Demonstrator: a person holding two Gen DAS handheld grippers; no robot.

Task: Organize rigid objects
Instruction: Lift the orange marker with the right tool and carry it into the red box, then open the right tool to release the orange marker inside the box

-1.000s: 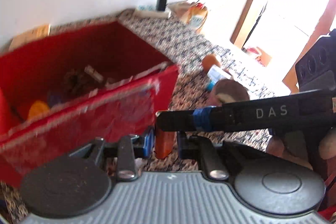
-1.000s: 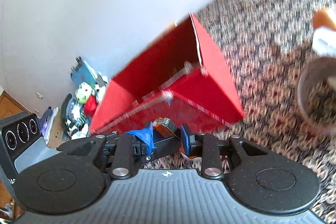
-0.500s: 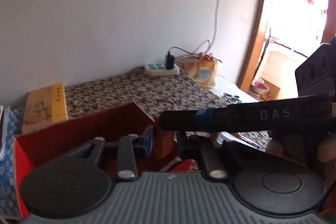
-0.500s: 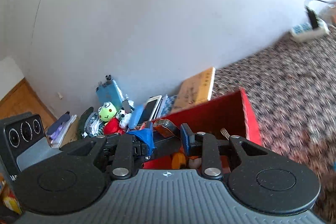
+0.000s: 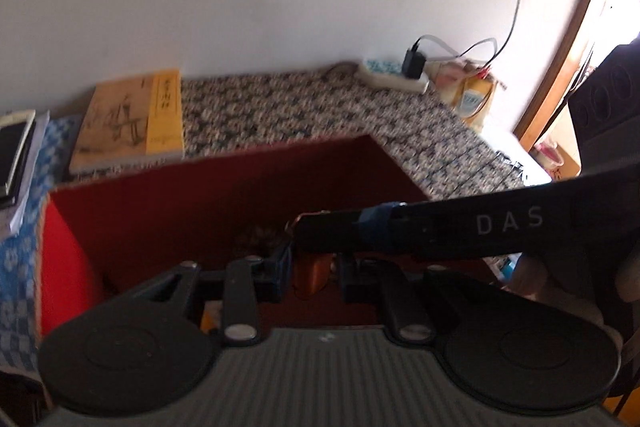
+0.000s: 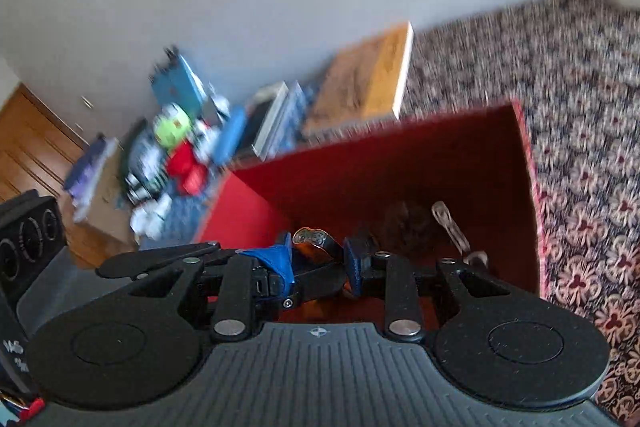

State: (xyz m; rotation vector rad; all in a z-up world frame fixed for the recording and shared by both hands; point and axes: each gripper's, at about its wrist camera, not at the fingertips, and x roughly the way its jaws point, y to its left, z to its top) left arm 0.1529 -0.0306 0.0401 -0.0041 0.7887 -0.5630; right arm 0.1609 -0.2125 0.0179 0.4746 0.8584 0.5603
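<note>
An open red box sits on the patterned cloth; it also shows in the right wrist view. My left gripper is shut on a small orange object and holds it over the box. My right gripper is shut on the same orange piece with a metal end, crossing in front of the left gripper as a black finger marked DAS. Inside the box lie a dark pine cone and a metal tool.
A yellow book lies behind the box by the wall. A power strip with a charger sits at the back right. Toys and books are piled left of the box. Patterned cloth spreads to the right.
Both grippers rose from beside the box's front wall to above its opening, still shut on the orange object. The view now looks down into the box.
</note>
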